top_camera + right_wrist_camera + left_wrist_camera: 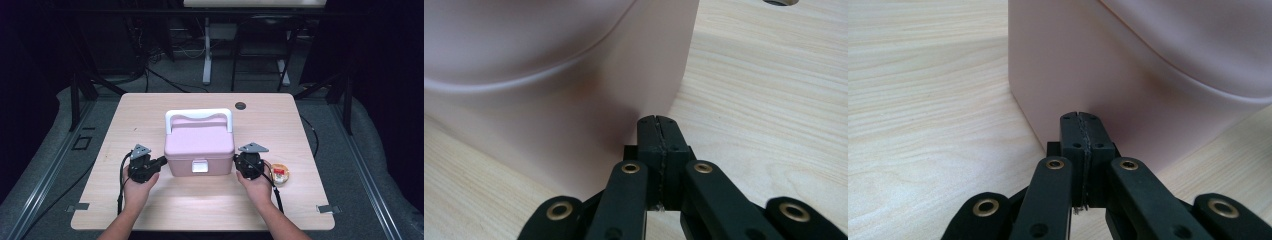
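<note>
A pink plastic box (199, 147) with a white handle (199, 115) and a white front latch (200, 166) stands in the middle of the wooden table (150, 107), lid down. My left gripper (163, 161) is at the box's left side, jaws pressed together with nothing between them, tips right at the pink wall (1128, 95). On the other side my right gripper (236, 159) is shut and empty too, its tips against the box's right wall (589, 115).
A small round container (280, 174) with a red and yellow top lies on the table just right of my right hand. A dark grommet hole (241, 105) sits near the table's far edge. Stands and cables crowd the floor beyond the table.
</note>
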The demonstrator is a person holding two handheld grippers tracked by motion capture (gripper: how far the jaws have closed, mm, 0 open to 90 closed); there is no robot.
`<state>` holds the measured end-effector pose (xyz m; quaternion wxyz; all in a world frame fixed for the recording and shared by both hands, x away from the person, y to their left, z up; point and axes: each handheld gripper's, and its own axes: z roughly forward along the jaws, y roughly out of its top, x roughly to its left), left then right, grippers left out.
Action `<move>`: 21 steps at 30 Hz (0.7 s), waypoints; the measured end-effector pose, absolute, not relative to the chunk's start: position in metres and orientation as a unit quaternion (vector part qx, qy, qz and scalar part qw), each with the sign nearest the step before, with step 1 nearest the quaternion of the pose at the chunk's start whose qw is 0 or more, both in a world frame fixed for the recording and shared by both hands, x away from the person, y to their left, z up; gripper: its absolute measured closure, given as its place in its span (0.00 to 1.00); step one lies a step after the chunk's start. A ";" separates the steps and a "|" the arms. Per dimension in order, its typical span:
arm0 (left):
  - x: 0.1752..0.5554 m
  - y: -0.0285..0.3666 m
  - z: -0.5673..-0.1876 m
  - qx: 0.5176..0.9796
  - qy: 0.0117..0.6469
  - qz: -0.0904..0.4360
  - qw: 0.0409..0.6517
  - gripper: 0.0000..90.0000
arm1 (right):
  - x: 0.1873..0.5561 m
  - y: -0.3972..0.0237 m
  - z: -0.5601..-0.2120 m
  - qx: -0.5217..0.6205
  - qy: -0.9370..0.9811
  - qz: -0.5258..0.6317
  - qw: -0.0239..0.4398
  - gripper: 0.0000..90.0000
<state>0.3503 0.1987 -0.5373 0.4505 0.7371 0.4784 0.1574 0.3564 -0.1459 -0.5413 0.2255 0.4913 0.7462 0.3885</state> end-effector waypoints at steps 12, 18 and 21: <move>0.340 0.198 -0.535 0.743 0.478 0.140 0.447 1.00 | 0.342 -0.148 -0.539 0.480 0.758 0.376 0.230 1.00; 0.332 0.195 -0.533 0.754 0.469 0.136 0.440 1.00 | 0.332 -0.151 -0.538 0.478 0.763 0.373 0.224 1.00; 0.328 0.193 -0.532 0.756 0.467 0.136 0.438 1.00 | 0.329 -0.154 -0.538 0.478 0.763 0.374 0.222 1.00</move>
